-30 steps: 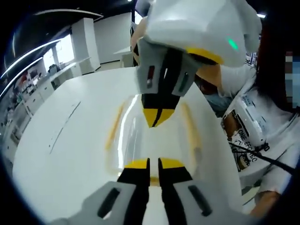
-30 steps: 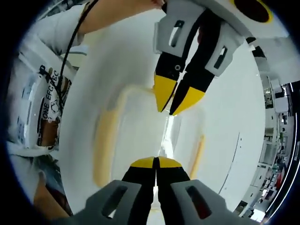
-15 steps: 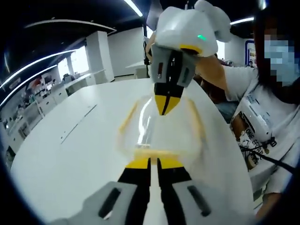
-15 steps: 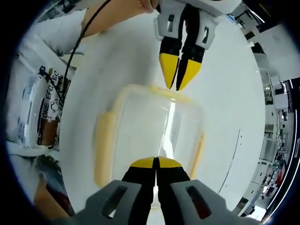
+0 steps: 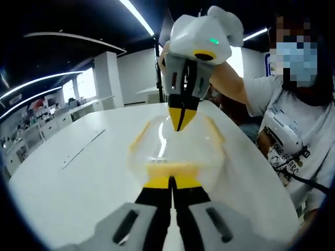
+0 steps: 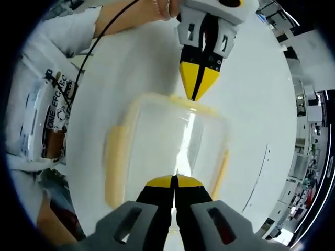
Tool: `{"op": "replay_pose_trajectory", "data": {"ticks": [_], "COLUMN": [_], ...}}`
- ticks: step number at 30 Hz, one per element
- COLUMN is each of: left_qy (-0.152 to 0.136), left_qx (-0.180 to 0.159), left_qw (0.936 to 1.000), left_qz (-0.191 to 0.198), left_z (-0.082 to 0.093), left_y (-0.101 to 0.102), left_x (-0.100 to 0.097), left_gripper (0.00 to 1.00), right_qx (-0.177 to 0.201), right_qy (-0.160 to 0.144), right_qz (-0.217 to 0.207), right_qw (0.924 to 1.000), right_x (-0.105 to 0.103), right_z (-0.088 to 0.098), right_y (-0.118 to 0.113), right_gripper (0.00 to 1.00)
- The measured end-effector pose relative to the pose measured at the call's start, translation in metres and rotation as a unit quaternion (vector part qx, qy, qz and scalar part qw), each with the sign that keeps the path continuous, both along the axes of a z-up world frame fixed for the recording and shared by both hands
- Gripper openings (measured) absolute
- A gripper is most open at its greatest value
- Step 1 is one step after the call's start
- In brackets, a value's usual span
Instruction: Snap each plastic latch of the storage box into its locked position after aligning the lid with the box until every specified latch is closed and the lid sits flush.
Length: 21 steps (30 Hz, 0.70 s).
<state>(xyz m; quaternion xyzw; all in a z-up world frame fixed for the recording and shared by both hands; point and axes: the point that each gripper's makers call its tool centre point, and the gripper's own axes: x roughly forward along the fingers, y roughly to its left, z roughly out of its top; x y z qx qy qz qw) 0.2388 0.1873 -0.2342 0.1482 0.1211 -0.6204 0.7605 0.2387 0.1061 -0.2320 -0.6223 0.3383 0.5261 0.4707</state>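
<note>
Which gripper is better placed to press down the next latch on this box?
Probably the left gripper: its shut tips sit at the far short-edge latch of the storage box. The right gripper hovers over the near edge; the long yellow side latch is beside neither.

My left gripper [image 5: 171, 183] and right gripper [image 6: 174, 182] have yellow-tipped black jaws in grey mounts; white printed tee [image 5: 293, 141], black cable [image 6: 89, 52].
</note>
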Motion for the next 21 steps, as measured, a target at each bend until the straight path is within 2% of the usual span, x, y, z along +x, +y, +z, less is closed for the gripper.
{"op": "replay_pose_trajectory", "data": {"ticks": [2, 6, 16, 21], "left_qy": [0.001, 0.005, 0.006, 0.007], "left_qx": [-0.011, -0.009, -0.016, -0.021], "left_qw": [0.9999, 0.9999, 0.9997, 0.9996], "left_qz": [-0.002, 0.011, 0.015, 0.018], "left_z": [0.0, -0.004, -0.005, 0.004], "left_y": [0.0, 0.001, 0.001, 0.017], "left_x": [0.0, 0.01, 0.005, 0.017], "left_gripper": [0.0, 0.0, 0.0, 0.0], "right_qx": [-0.002, 0.003, 0.008, -0.004], "right_qy": [-0.001, 0.003, -0.001, -0.01], "right_qz": [-0.001, -0.005, -0.009, -0.007], "right_qw": [1.0, 1.0, 0.9999, 0.9999], "right_x": [0.001, 0.001, 0.001, 0.011], "right_z": [0.0, 0.0, 0.0, 0.007], "right_y": [-0.001, -0.002, 0.0, 0.014], "right_gripper": [0.0, 0.0, 0.0, 0.0]}}
